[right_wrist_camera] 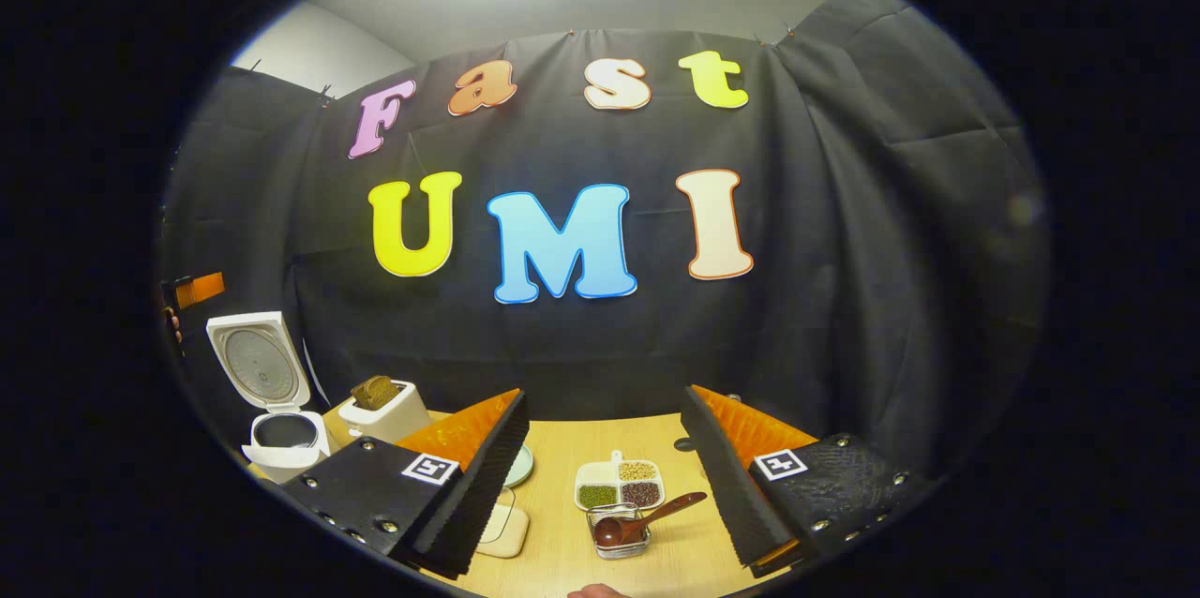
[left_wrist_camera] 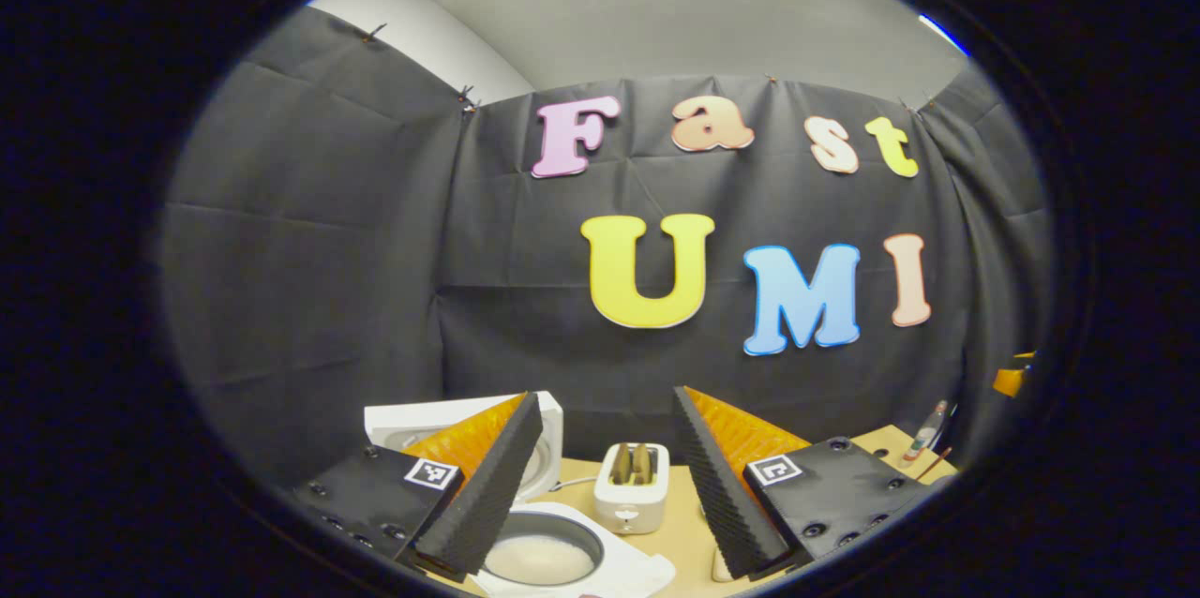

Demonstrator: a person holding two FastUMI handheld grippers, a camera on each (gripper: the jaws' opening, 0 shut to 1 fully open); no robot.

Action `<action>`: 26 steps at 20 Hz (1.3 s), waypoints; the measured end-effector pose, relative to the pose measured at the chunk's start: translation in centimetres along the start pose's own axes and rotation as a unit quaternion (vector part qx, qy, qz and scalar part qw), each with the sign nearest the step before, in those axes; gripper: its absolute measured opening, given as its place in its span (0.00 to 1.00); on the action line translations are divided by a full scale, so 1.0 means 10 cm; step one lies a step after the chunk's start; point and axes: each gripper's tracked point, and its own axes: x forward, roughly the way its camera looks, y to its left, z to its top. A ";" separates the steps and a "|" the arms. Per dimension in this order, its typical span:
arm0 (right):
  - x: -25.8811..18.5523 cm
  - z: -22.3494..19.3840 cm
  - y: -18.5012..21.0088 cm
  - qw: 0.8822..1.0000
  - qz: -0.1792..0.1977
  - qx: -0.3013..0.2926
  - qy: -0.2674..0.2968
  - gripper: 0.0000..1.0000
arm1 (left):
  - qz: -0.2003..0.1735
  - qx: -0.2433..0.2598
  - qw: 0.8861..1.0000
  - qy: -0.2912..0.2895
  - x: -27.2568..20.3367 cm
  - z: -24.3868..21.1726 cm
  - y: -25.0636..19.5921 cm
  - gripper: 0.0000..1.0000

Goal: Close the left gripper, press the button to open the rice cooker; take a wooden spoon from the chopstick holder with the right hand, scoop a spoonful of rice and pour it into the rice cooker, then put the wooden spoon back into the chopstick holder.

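Both my grippers (left_wrist_camera: 607, 485) (right_wrist_camera: 605, 490) spread wide, rice cooker (right_wrist_camera: 272, 392) lid up, wooden spoon (right_wrist_camera: 637, 521) in chopstick holder (right_wrist_camera: 619, 537) right of it.

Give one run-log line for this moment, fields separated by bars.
cooker: lid up | spoon: in holder | left gripper: open, over cooker | right gripper: open, empty

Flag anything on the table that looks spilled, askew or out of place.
Nothing stands out. The rice cooker stands open with its lid up, the wooden spoon rests in its wire holder, and no spill shows on the table.
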 end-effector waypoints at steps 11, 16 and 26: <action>0.10 -0.10 0.10 0.999 -0.023 -0.024 0.023 0.99 | 0.080 -0.055 0.994 0.045 1.33 -0.35 1.20 0.97; 0.19 -0.16 0.10 0.998 -0.031 -0.042 0.039 0.99 | 0.118 -0.038 0.990 0.071 1.75 -0.65 1.48 0.96; 0.30 -0.24 0.34 0.998 0.010 -0.042 0.051 0.99 | 0.119 -0.015 0.987 0.108 1.69 -1.07 1.38 0.96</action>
